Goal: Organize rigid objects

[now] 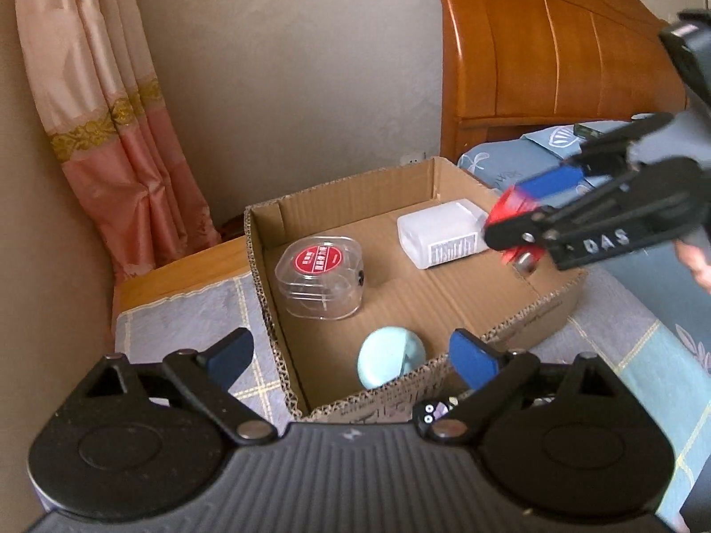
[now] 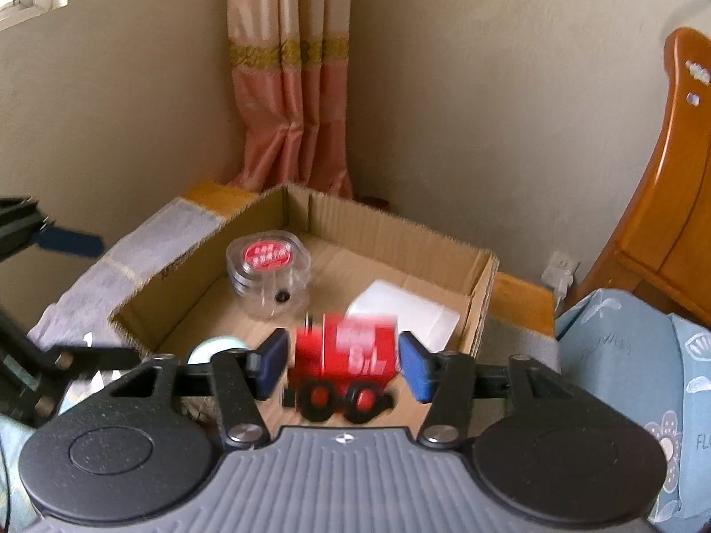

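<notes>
A: Left wrist view. Report the container and its contents.

B: One open cardboard box (image 1: 402, 266) sits on a checked cloth (image 1: 186, 324) beside a bed with blue bedding (image 1: 657, 275). Inside: a clear round case (image 1: 321, 277) with a red label, at the left of the floor; a white rectangular box (image 1: 440, 233) with a printed label, at the far right corner; a pale blue-green round object (image 1: 391, 357), against the near wall.

A: Left gripper status?

B: The left gripper (image 1: 351, 355) has its fingers spread wide with nothing between them, positioned at the near wall of the box.

A: Other hardware in this view?

B: The right gripper (image 1: 517, 217) enters from the right, above the box's right edge, with a blurred red toy vehicle (image 1: 511, 208) at its tips.

A: Right wrist view. Same report.

B: The cardboard box (image 2: 382, 231) lies directly ahead. The clear round case (image 2: 266, 275) stands at the left of the floor, the white rectangular box (image 2: 409, 311) at the right, and the pale round object (image 2: 213, 348) is partly visible at the near left.

A: Right gripper status?

B: The right gripper (image 2: 342, 362) brackets the red toy vehicle (image 2: 346, 355). A narrow gap shows at each blue pad (image 2: 271, 362), and motion blur prevents confirming contact. The toy, with black wheels, sits above the box's near side.
</notes>
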Motion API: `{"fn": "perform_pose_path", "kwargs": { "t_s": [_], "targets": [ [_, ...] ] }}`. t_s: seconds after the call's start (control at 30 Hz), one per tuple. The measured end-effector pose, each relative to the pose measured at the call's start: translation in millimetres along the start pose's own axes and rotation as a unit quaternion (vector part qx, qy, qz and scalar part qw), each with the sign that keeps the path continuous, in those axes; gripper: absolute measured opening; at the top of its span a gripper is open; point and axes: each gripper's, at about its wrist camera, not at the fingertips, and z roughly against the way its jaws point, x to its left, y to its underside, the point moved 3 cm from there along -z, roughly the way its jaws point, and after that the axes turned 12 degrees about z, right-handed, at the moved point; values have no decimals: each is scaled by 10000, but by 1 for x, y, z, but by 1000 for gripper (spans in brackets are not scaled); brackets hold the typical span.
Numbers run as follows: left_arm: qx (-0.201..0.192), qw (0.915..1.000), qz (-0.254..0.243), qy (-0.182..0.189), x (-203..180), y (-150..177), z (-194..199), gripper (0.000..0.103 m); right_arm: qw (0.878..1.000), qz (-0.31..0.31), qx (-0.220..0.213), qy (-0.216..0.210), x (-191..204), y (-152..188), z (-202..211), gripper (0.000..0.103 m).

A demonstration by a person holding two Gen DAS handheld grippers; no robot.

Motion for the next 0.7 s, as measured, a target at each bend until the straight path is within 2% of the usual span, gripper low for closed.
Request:
{"fn": "perform_pose_path", "kwargs": {
  "t_s": [0.03,0.07,0.1,0.17,0.37,0.7],
  "targets": [
    [-36,10000,3,-23,0,1,3,95,9999,-25,-20,101,0,-1,1,94],
    [-79,10000,8,-54,0,2,5,95,9998,-53,-75,188,-1,-1,3,101],
    [-127,9999,9,-82,1,3,8,96,9996,-78,-169,223,-1,-1,6,103],
    [-194,9998,21,-99,2,7,14,99,9996,-110,-184,166,-1,-1,11,103],
    [-262,9995,180,-13,4,17,31,100,9992,-183,-218,287,2,10,30,103],
    [-562,9972,485,-135,9,46,57,102,9985,-355,-254,330,27,54,58,103]
  ]
}}
